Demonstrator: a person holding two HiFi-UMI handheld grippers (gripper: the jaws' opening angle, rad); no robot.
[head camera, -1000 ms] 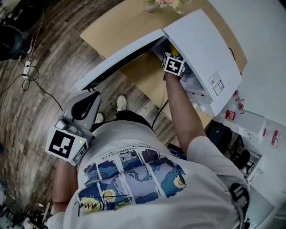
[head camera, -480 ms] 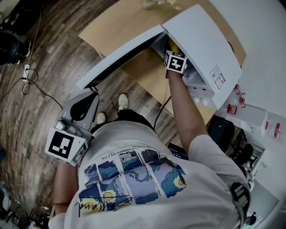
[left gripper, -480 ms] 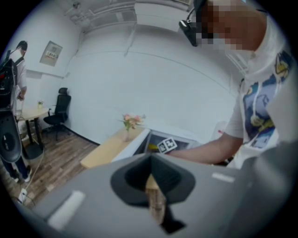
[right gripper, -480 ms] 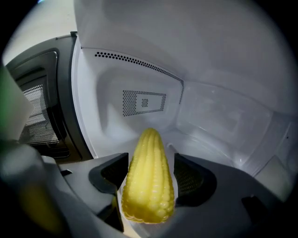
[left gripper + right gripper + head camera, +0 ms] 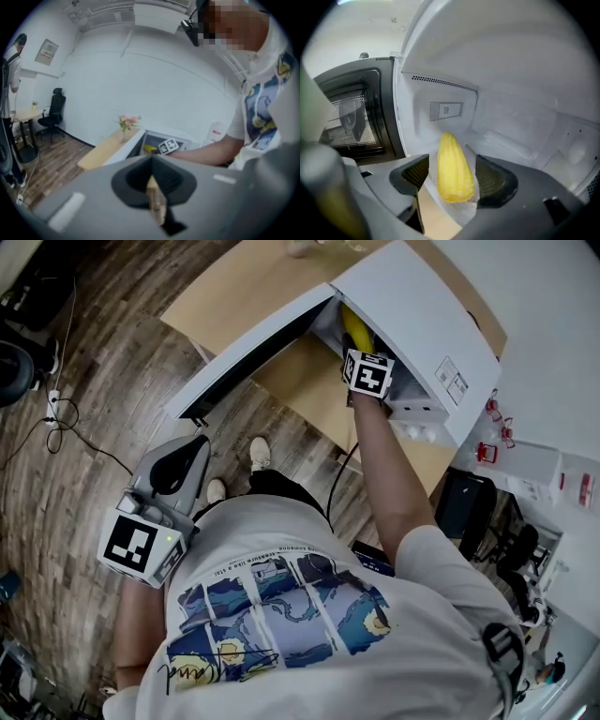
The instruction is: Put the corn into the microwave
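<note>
1. Inside the microwave (image 5: 515, 117), the corn (image 5: 452, 157) lies on the cavity floor near the front lip, directly between the jaws of our right gripper (image 5: 454, 177).
2. Those jaws are opening. We see a sliver of gap on each side, and neither pad presses the cob.
3. Its long axis runs along the gripper's own line, tip pointing deeper in, so we judge a straight pull back should clear it.
4. Our left gripper (image 5: 151, 164) hangs well away at our side, jaws pressed together on nothing — the right is plainly nearer.
</note>
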